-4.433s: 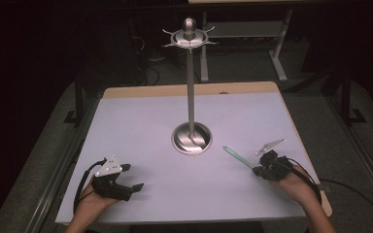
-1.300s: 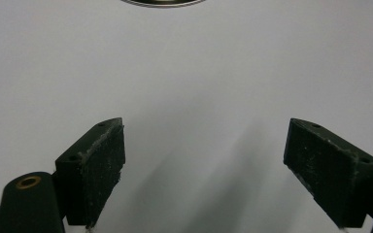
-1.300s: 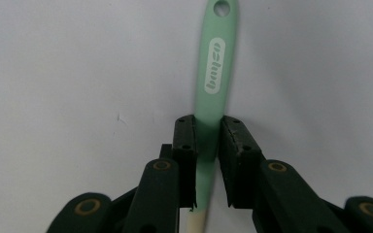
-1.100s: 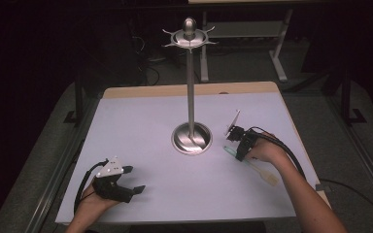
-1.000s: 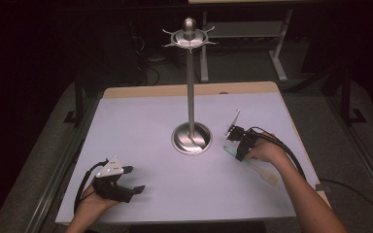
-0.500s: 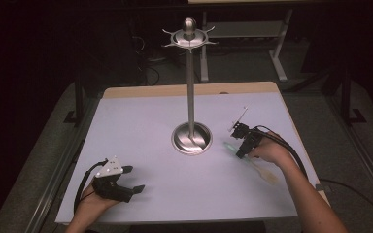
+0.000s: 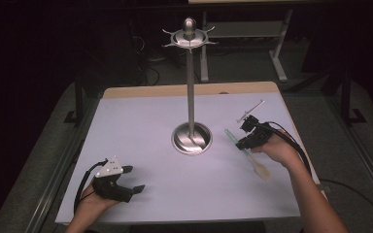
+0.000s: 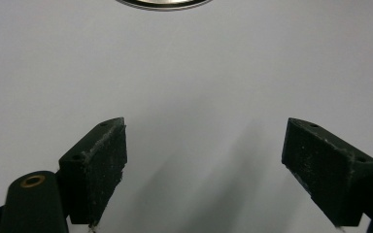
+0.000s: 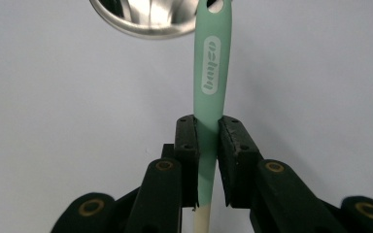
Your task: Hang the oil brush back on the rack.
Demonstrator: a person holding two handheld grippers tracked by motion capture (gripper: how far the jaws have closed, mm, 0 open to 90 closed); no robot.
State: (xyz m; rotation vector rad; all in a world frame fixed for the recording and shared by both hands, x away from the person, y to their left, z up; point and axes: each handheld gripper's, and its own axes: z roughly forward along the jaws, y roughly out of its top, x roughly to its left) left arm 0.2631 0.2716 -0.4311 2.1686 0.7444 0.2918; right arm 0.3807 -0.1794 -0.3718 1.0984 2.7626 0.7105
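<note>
Right claw point(image 7: 243, 136) moved from the worktop's near right edge in toward the stand point(image 7: 191, 138), now just right of its base. Spatula point(image 7: 246, 153) (mint handle clamped between the pads) tipped up, pale blade trailing toward the person.

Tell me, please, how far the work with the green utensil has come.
Done: the right gripper is shut on the green utensil, near the handle's pale end. In hand: the utensil's hole end points at the metal stand's base. Left, probably: hanging it on a hook at the stand's top. The left gripper rests open on the table.
</note>
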